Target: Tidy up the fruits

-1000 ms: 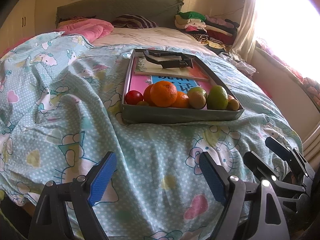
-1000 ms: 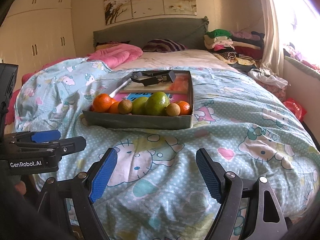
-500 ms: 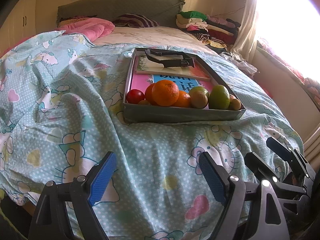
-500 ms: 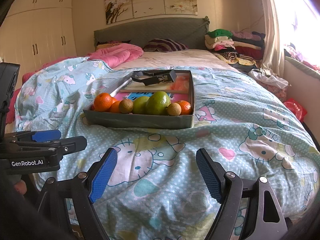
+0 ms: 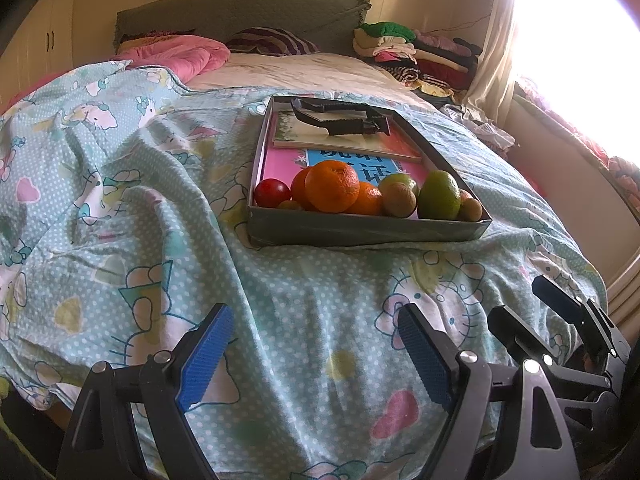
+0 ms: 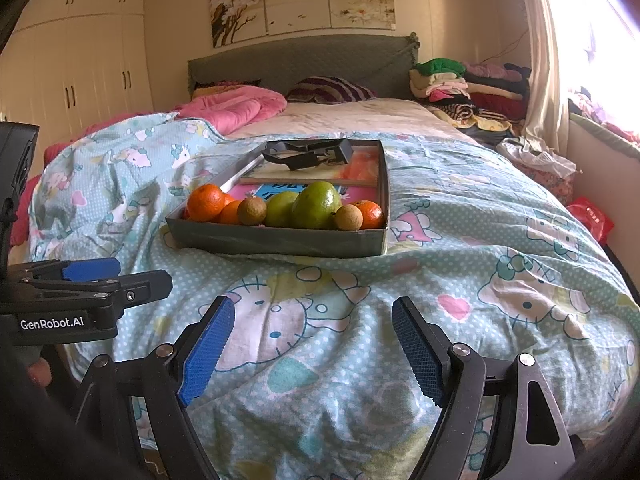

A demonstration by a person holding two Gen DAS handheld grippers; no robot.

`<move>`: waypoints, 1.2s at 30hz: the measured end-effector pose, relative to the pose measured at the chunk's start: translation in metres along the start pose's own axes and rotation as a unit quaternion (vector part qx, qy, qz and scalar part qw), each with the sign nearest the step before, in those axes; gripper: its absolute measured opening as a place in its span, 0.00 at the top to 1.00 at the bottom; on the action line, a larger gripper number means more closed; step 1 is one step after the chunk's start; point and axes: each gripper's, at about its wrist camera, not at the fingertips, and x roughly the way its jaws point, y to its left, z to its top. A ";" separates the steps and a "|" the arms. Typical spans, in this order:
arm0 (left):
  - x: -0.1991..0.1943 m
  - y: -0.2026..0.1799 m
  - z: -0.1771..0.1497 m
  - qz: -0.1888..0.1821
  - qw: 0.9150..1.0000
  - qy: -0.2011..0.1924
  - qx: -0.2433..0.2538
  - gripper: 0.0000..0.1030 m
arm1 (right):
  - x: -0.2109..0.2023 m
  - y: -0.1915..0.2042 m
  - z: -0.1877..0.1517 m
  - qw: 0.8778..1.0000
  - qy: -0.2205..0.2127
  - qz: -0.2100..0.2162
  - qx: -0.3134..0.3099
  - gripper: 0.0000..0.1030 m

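Nearest to me, my left gripper (image 5: 316, 354) has its fingers (image 5: 204, 356) spread wide with nothing between them, each a black plastic arm faced with a blue ribbed pad. My right gripper (image 6: 310, 350) is the same: blue, finely grooved fingers (image 6: 416, 354) held apart over bare cloth. From the right wrist view, my left gripper shows side-on at the left edge, a black body with white lettering. Under both lies a soft, rumpled duvet (image 5: 168, 264), pale turquoise with white dots and cartoon cats, bunched into folds on the left. Farther up the bed, well beyond both pairs of fingers and touching neither, sits a shallow rectangular tray (image 5: 360, 232) with dull grey-green walls. The fruit is crowded against its near wall: a smooth red fruit (image 5: 272, 193) at the left, a big dimpled orange (image 5: 332, 186) with smaller ones tucked beside it, a rough brown round fruit (image 5: 398, 200), and a glossy green oval fruit (image 5: 439, 196) toward the right. From the left wrist view the tray lies straight ahead between my fingers' lines; from the right it lies ahead, slightly left. Behind the fruit, glossy books (image 5: 360, 140) lie flat with a black plastic frame (image 5: 340, 118) on top. Beyond are a pink quilt (image 6: 236, 108), a striped pillow (image 6: 330, 89), a grey-green headboard (image 6: 304, 62) and folded clothes (image 6: 468, 84).
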 end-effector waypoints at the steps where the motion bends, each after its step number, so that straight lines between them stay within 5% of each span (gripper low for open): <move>1: 0.000 -0.001 0.000 0.000 1.000 0.000 0.000 0.18 | 0.000 0.000 0.000 1.000 0.000 0.000 0.000 0.20; 36: -0.002 0.000 0.000 -0.001 1.000 -0.001 -0.002 0.18 | 0.004 -0.006 -0.001 1.000 0.001 -0.004 0.004 0.20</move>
